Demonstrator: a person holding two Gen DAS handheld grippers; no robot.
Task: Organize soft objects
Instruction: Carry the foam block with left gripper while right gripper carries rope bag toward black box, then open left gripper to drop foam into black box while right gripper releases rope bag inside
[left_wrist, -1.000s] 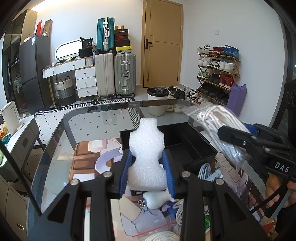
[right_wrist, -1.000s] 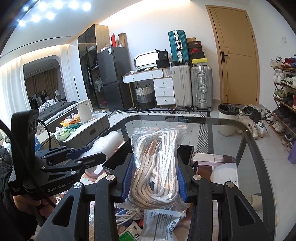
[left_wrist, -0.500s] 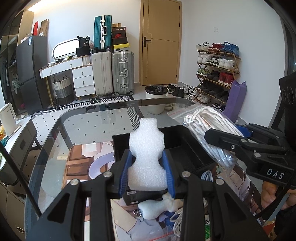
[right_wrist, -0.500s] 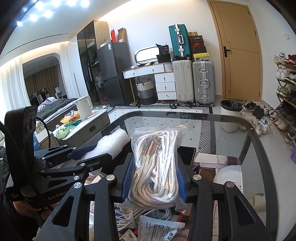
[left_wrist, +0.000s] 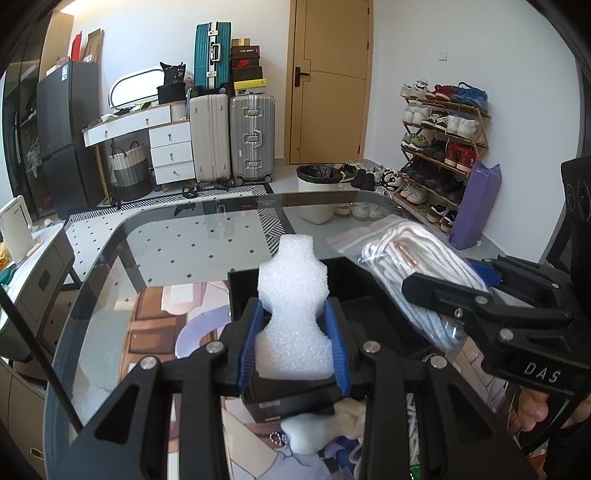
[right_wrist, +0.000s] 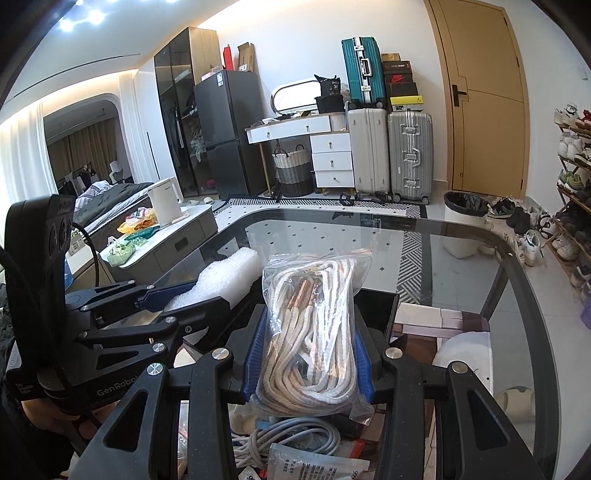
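Note:
A white foam piece (left_wrist: 293, 314), waisted like a bottle, stands upright between the blue pads of my left gripper (left_wrist: 294, 343), which is shut on it. It hangs over the near wall of an open black box (left_wrist: 242, 284) on the glass table. My right gripper (right_wrist: 308, 354) is shut on a clear zip bag of white and beige cords (right_wrist: 310, 325), also above the black box (right_wrist: 380, 306). From the left wrist, the bag (left_wrist: 402, 258) and right gripper (left_wrist: 439, 277) come in from the right. In the right wrist view the left gripper (right_wrist: 192, 295) carries the foam (right_wrist: 229, 271) alongside.
A second white foam lump (left_wrist: 310, 432) lies on the table just in front of the box. Grey cables (right_wrist: 295, 439) and plastic packets (right_wrist: 306, 461) crowd the near side. The glass table's curved edge (right_wrist: 517, 258) runs beyond the box. A hand (left_wrist: 535, 406) grips the right gripper's handle.
Both grippers have moved forward over the table with their loads. The black box now sits closer beneath the foam and the bag, and the right gripper's bag has come nearer the foam.

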